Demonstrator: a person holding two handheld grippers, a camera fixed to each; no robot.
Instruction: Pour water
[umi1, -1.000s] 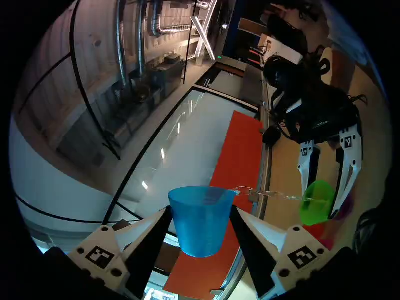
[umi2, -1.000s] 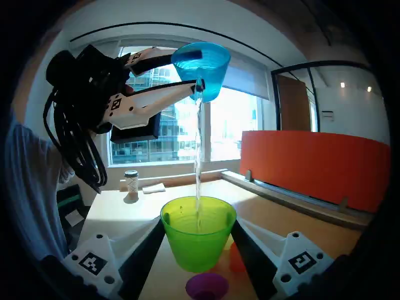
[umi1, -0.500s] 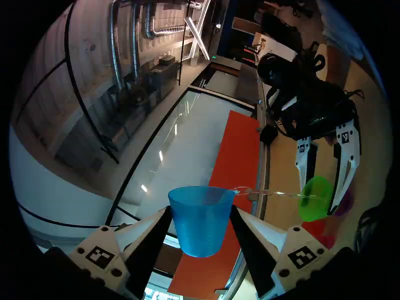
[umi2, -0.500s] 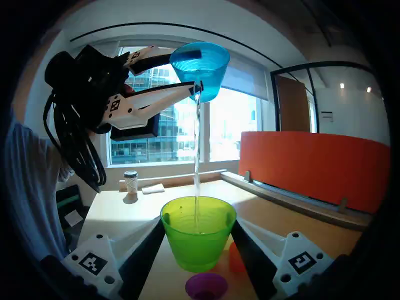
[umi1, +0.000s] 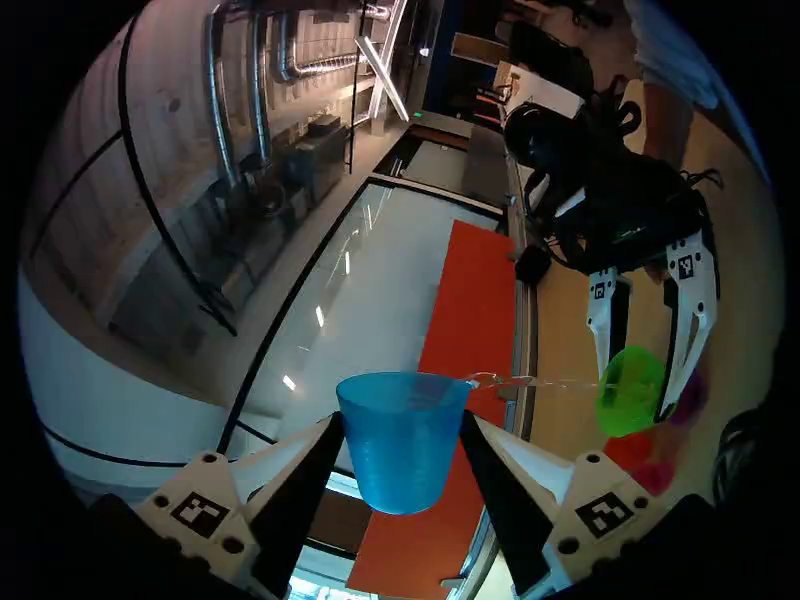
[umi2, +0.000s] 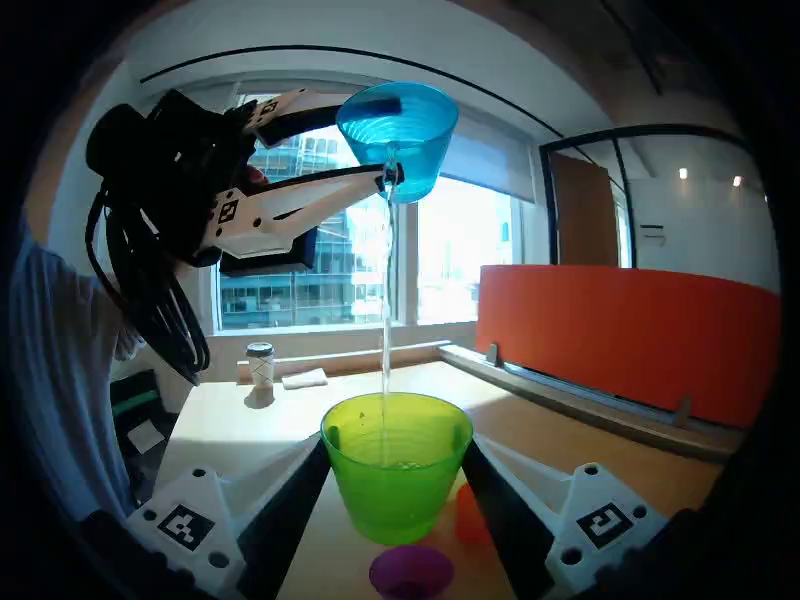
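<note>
Left tool (umi1: 402, 425): clenched on the blue cup (umi1: 403, 455); held high and tipped
Right tool (umi2: 397, 445): clenched on the green cup (umi2: 396, 485); upright, low over the surface (umi2: 250, 425); whether it rests there, cannot tell
Key relation: the blue cup's lip lies straight above the green cup's mouth; a thin stream (umi2: 385, 330) falls inside the rim
Right gripper view: landing spot; little water pooled
Left gripper view: the lip where the water leaves; probably more tilt needed

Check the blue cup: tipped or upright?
Tipped. In the right gripper view the blue cup leans over, a thin water stream falling from its rim into the green cup below.
</note>
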